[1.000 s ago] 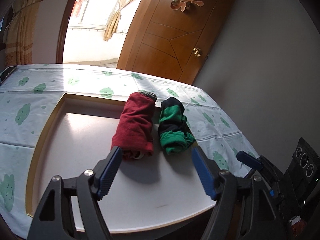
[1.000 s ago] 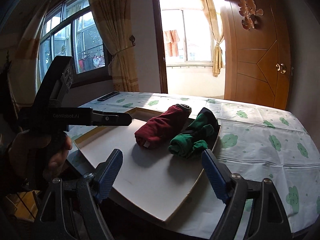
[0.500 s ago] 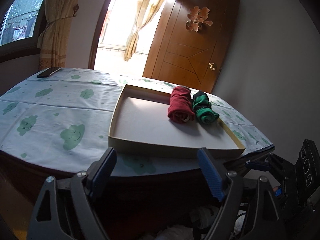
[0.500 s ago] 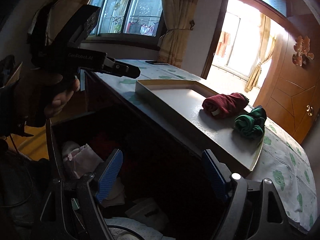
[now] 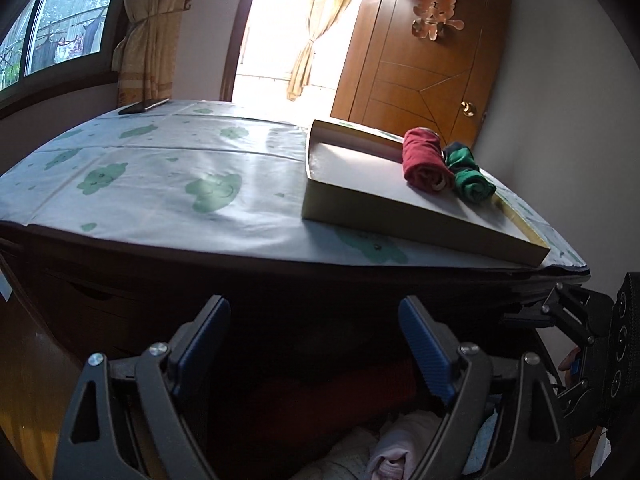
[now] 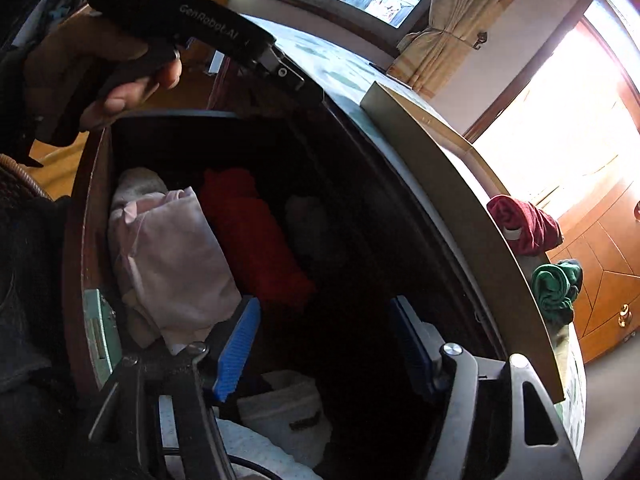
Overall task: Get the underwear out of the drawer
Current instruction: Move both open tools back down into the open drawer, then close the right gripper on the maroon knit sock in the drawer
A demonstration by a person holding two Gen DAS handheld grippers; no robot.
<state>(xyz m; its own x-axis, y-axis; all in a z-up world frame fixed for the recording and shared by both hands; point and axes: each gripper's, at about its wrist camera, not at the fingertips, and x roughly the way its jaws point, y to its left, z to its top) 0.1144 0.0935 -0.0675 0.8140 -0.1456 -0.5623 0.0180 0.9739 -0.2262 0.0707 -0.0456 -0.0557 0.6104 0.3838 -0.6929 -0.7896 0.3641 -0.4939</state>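
a: how many rolled clothes are on the table?
b: two. a dark red roll (image 5: 424, 160) and a green and black roll (image 5: 470, 178). they lie side by side, touching, at the far right of a flat tray (image 5: 360, 168).
a: how many trays?
b: one. it sits on the tablecloth (image 5: 160, 176) with green blobs on it.
a: where is the underwear to take out?
b: down in the open drawer (image 6: 92, 200), below the table edge. i count a pale pink bundle (image 6: 172, 256) on the left, a bright red one (image 6: 256, 240) just right of it, and a grey one (image 6: 308, 216) farther right in the dark. more white cloth lies near the camera.
a: how do they look?
b: soft, folded, a bit crumpled.
a: how many grippers?
b: two. the right gripper (image 6: 324, 348) hangs over the drawer. its jaws have just been closing, but nothing is between them, so it is let go. the left gripper (image 5: 316, 344) has been opening and is let go too, with nothing in it. a hand (image 6: 92, 76) holds it.
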